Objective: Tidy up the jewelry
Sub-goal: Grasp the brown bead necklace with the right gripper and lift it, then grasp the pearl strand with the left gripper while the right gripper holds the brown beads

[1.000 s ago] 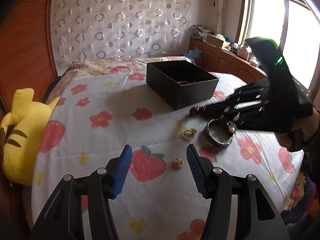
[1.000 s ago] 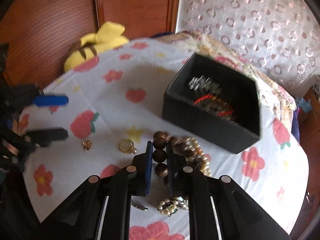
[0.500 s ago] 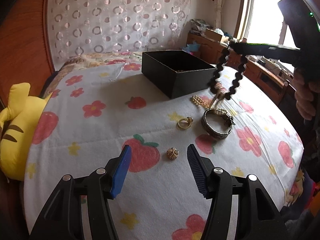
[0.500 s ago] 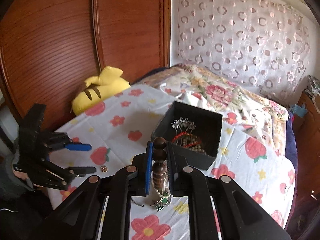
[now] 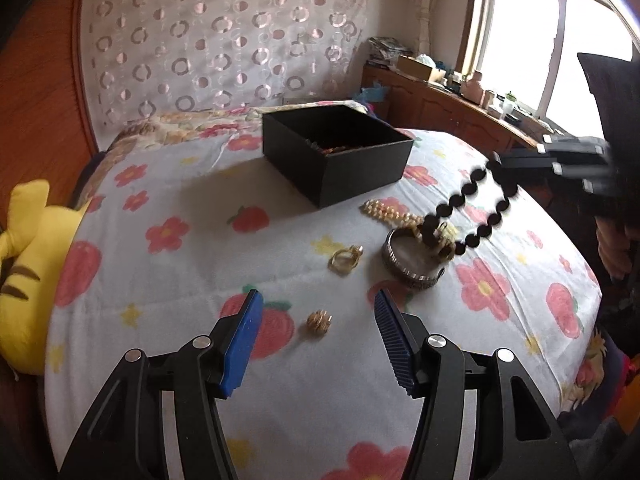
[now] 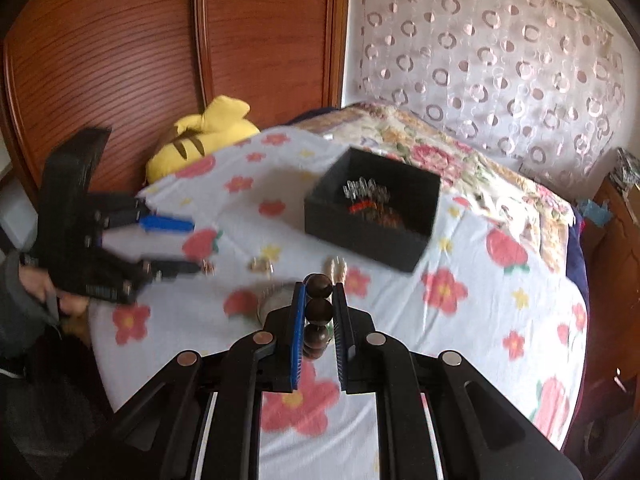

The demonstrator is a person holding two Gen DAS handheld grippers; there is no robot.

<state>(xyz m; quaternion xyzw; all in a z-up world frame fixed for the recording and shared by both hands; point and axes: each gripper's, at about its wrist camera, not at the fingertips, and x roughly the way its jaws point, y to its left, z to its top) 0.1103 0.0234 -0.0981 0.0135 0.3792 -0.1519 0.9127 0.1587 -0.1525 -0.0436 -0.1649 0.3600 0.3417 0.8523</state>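
My right gripper [image 6: 319, 294] is shut on a dark wooden bead bracelet [image 6: 319, 309], which hangs in a loop [image 5: 466, 210] above the bed, to the right of the black jewelry box [image 5: 340, 160]. The box [image 6: 376, 216] holds several pieces. My left gripper [image 5: 318, 308] hovers open over a small gold flower charm [image 5: 319, 321], not touching it. On the bedspread lie a gold ring [image 5: 345, 259], a silver bangle [image 5: 412, 270] and a pearl strand [image 5: 386, 214]. The left gripper [image 6: 188, 246] also shows in the right wrist view.
The bed has a white quilt [image 5: 180, 272] printed with strawberries and flowers. A yellow plush toy [image 5: 24, 252] lies at the left edge by the wooden headboard [image 6: 120, 60]. A wooden cabinet [image 5: 448, 112] with clutter stands under the window.
The right gripper has lifted the dark bead bracelet off the pile and carried it up and away from the bedspread. The left gripper stays open over the gold charm.
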